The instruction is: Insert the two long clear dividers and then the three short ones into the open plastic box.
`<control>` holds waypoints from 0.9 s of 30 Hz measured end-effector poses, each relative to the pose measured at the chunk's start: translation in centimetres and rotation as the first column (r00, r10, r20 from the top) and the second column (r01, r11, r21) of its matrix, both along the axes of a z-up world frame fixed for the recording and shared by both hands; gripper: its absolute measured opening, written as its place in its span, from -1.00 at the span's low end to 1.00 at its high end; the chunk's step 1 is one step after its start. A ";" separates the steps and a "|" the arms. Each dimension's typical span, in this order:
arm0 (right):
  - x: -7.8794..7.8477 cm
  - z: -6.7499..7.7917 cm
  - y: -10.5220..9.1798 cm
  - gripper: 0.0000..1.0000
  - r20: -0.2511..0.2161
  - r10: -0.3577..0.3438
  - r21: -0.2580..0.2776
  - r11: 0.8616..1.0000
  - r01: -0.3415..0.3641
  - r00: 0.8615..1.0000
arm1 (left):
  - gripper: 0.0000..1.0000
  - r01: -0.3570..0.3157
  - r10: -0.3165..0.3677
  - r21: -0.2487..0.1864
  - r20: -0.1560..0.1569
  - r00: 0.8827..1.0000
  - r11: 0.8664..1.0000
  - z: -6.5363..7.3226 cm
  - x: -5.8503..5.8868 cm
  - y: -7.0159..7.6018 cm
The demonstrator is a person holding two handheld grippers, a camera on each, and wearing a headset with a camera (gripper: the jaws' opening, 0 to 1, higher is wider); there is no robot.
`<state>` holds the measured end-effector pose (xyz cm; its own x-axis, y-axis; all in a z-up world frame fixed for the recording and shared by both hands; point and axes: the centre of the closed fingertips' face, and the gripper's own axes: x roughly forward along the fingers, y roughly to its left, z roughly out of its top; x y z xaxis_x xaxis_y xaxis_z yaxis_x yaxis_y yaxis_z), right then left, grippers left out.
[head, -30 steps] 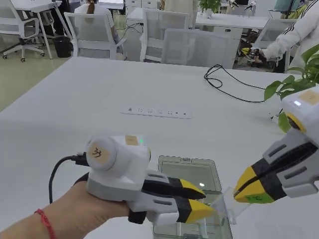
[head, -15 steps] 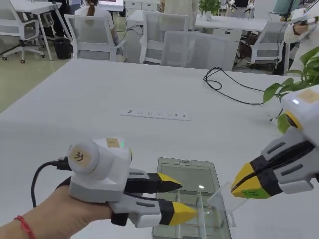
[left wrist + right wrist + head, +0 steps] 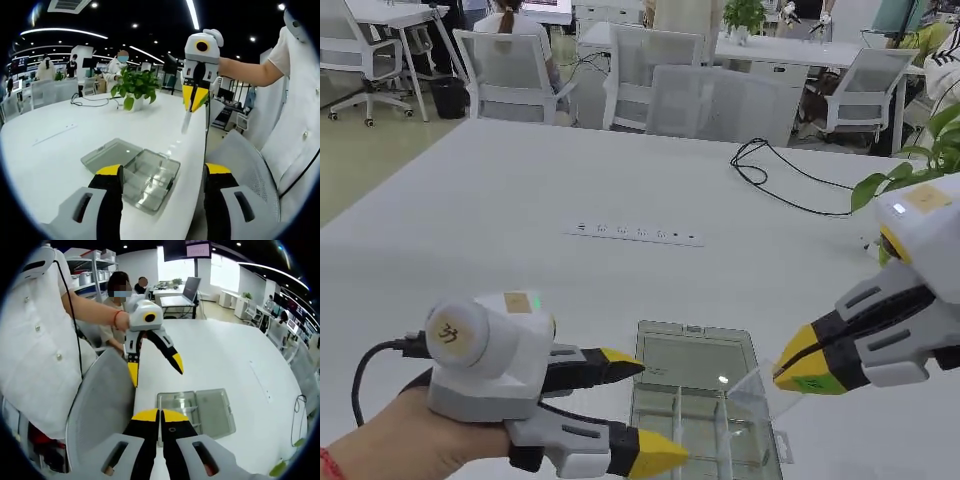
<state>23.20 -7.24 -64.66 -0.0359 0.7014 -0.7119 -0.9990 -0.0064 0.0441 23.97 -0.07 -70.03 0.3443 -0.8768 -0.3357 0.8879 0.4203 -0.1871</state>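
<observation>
The clear divider point(image 3: 757, 392), at lower right just over the box point(image 3: 695, 420), looks light, stiff and slick to us, best pinched by its top edge. Nearest us, at lower left, our left claw point(image 3: 662, 412) gapes wide and empty. Further right, our right claw point(image 3: 782, 376) is clamped on that divider above the white surface point(image 3: 520, 220).

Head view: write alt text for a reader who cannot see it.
The right gripper holds a clear divider by an open plastic box on a white table. The left gripper, jaws open, hovers at the box's left side.
</observation>
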 end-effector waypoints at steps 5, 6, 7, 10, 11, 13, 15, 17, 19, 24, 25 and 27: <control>0.6 -0.5 0.8 -0.94 0.010 -0.007 -0.006 1.000 0.007 1.000 | 0.56 -0.017 0.017 0.003 0.011 1.000 1.000 -0.5 0.1 0.8; 0.7 -0.6 1.0 -0.94 0.011 -0.007 -0.007 1.000 0.007 1.000 | 0.66 -0.022 0.022 0.009 0.009 1.000 1.000 -0.6 0.2 1.0; 0.7 -0.6 1.2 -0.94 0.013 -0.007 -0.006 1.000 0.007 1.000 | 0.71 -0.024 0.024 0.012 0.008 1.000 1.000 -0.8 0.2 1.1; 1.2 -1.1 2.1 -0.94 0.016 -0.013 -0.004 1.000 0.013 1.000 | 0.84 -0.030 0.030 0.027 0.012 0.999 0.999 -1.3 0.3 1.6; 1.3 -1.2 2.3 -0.94 0.019 -0.014 -0.005 1.000 0.015 1.000 | 0.86 -0.029 0.028 0.025 0.012 1.000 0.999 -1.4 0.3 1.7; 1.7 -1.7 2.9 -0.94 0.021 -0.018 -0.005 1.000 0.018 1.000 | 0.91 -0.031 0.030 0.026 0.014 0.999 0.999 -1.6 0.4 1.9; 2.0 -2.1 3.5 -0.94 0.026 -0.019 -0.009 1.000 0.020 0.999 | 0.99 -0.035 0.035 0.030 0.014 0.999 0.999 -1.8 0.4 2.0; 2.3 -2.7 4.1 -0.94 0.030 -0.018 -0.010 1.000 0.018 0.999 | 1.00 -0.039 0.038 0.031 0.030 0.999 0.999 -1.9 0.6 2.2; 2.6 -3.5 4.5 -0.94 0.039 -0.013 -0.028 1.000 0.014 0.999 | 1.00 -0.039 0.039 0.035 0.022 0.999 0.999 -2.1 0.6 2.4; 3.6 -5.7 5.4 -0.94 0.045 -0.003 -0.047 0.999 0.005 0.999 | 1.00 -0.034 0.033 0.038 0.029 0.999 0.999 -2.4 0.7 2.6; 3.7 -5.9 5.5 -0.94 0.047 -0.003 -0.051 0.999 0.005 0.999 | 1.00 -0.035 0.034 0.038 0.031 0.999 0.999 -2.4 0.7 2.7; 3.8 -6.7 5.8 -0.94 0.043 -0.002 -0.057 0.998 0.004 0.999 | 1.00 -0.039 0.038 0.039 0.025 0.999 0.998 -2.5 0.8 2.8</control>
